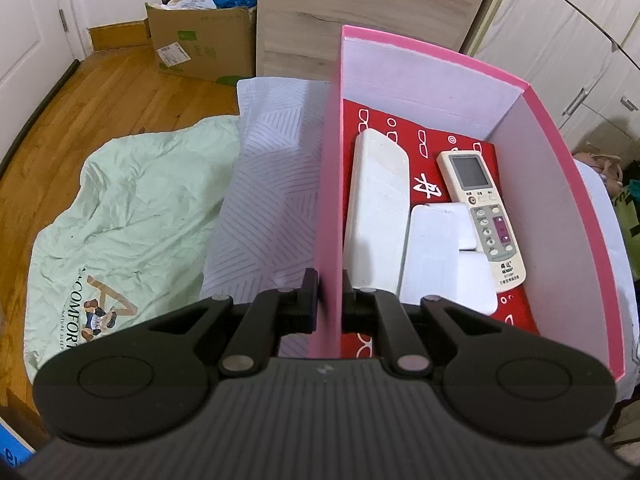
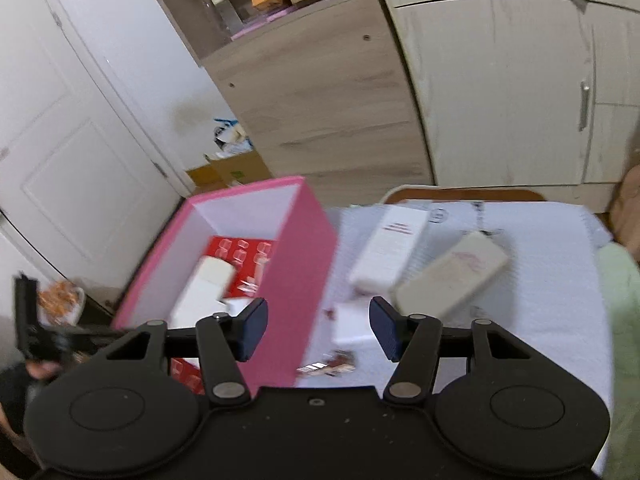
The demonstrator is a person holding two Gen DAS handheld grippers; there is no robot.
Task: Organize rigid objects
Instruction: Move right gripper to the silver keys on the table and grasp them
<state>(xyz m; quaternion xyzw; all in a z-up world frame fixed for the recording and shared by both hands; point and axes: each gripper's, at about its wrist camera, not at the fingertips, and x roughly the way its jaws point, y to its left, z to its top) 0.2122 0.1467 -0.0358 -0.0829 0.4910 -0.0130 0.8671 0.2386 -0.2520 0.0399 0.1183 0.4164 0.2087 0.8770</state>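
Observation:
A pink box [image 1: 332,184] with white inner walls stands on the bed. My left gripper [image 1: 330,300] is shut on its left wall, one pad on each side. Inside lie a red patterned packet [image 1: 400,120], a long white case [image 1: 378,208], a white remote control [image 1: 486,216] and a small white box [image 1: 440,260]. In the blurred right wrist view, my right gripper [image 2: 318,324] hovers open and empty beside the pink box [image 2: 296,280]. Beyond it on the bed lie a small white box [image 2: 352,322], a long white box [image 2: 390,250] and a beige case [image 2: 452,276].
A white bedcover [image 1: 268,200] and a pale green quilt [image 1: 132,208] cover the bed. A full cardboard box [image 1: 200,44] sits on the wooden floor by a wood cabinet [image 1: 360,0]. White wardrobe doors [image 2: 500,92] stand behind the bed. A patterned mug [image 2: 64,300] sits at the left.

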